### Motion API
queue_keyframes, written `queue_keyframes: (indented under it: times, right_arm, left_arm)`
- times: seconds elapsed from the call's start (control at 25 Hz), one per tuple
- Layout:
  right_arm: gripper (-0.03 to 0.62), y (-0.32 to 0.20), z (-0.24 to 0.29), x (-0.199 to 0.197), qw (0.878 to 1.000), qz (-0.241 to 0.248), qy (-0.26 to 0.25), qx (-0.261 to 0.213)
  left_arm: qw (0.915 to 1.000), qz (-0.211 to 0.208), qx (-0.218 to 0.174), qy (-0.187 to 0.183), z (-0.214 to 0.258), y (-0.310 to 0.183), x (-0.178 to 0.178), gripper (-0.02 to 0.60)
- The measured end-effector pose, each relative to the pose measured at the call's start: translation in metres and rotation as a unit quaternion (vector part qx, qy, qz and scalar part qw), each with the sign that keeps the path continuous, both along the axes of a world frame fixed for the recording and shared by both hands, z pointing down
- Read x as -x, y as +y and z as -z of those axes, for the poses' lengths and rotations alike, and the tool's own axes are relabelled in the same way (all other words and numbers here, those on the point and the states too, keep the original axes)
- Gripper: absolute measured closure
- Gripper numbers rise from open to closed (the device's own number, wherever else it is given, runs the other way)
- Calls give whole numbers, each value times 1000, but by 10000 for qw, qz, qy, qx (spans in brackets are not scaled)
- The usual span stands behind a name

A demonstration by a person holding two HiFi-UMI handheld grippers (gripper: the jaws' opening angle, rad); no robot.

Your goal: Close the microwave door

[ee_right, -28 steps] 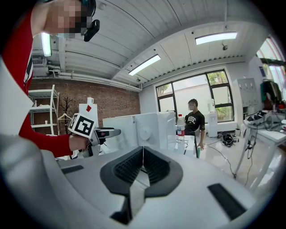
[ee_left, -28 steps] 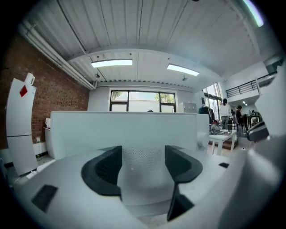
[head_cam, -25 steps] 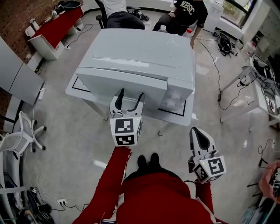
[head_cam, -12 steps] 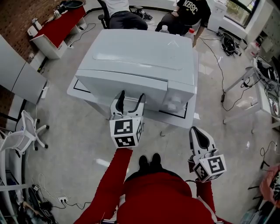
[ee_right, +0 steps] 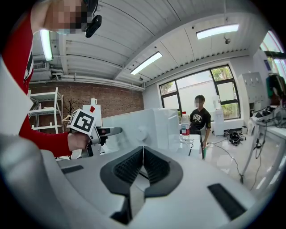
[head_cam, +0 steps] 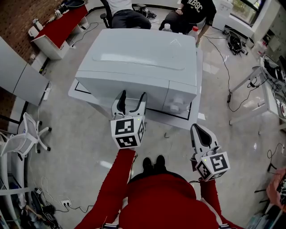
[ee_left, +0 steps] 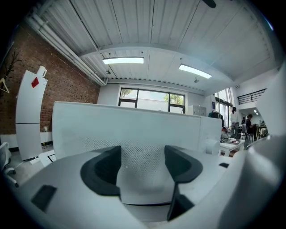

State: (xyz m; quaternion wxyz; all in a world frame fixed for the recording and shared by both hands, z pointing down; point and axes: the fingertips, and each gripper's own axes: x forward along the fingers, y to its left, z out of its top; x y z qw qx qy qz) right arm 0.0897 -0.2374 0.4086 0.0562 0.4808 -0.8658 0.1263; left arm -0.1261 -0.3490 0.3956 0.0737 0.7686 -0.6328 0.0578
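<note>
The white microwave (head_cam: 143, 53) stands on a low white table (head_cam: 77, 93) and fills most of it, leaving only a narrow bare margin along the table's front and left edges. Its door (head_cam: 125, 87) lies flush with the control panel (head_cam: 181, 99) to its right, so the front reads as one flat face.

The left gripper (head_cam: 132, 98) is held level right at that door, jaws spread wide. In the left gripper view the door's perforated pane fills the gap between them (whether the tips actually touch it I cannot tell).

The right gripper (head_cam: 197, 129) hangs low at the person's right side over open floor, well apart from the microwave. Its jaws are pressed together with nothing between them.

The floor is free in front of the table and to its right, up to a side table (head_cam: 261, 82) trailing cables. To the left are a red-topped bench (head_cam: 60, 24) and a white office chair (head_cam: 27, 134).

By count there is one microwave and two grippers. Behind the microwave stand two bottles, one clear bottle (head_cam: 166, 28) and one red-capped bottle (head_cam: 193, 30). Two people sit beyond them, a person in a black shirt (head_cam: 193, 8) and a person in a white top (head_cam: 117, 5).
</note>
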Motion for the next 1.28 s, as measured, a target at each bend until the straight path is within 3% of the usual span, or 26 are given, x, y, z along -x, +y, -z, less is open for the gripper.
queue_keyframes:
  times: [0.24,0.4,0.48,0.52,0.6,0.68,1.28]
  right_arm:
    - [580,-2,2,-1,10000,21,-14,-26]
    - [580,-4,10,2,9998,136,-84,-141]
    - [580,-5,14,3,9995,179,-142,-199]
    - [580,-5,16,4,9994,208,-168,-223]
    - [580,-4,18,8,9990,296,-194,-269]
    - [580,-3,20,11,9986,386,-197,-304]
    - [580,5,25,42,9943,949,-193,-435]
  left_arm:
    - [9999,-85,34,56,0,6,0,286]
    - [9970,-431,-131,632,15,33,4,337]
    - [9913,-629,-319,1113,28,48,9,403]
    - [9877,-702,-408,1337,34,55,11,464]
    - [9833,-777,-517,1565,40,69,14,543]
    - [9828,-835,-575,1541,44,81,14,571]
    - [9808,-1547,-533,1066,36,134,-19,572]
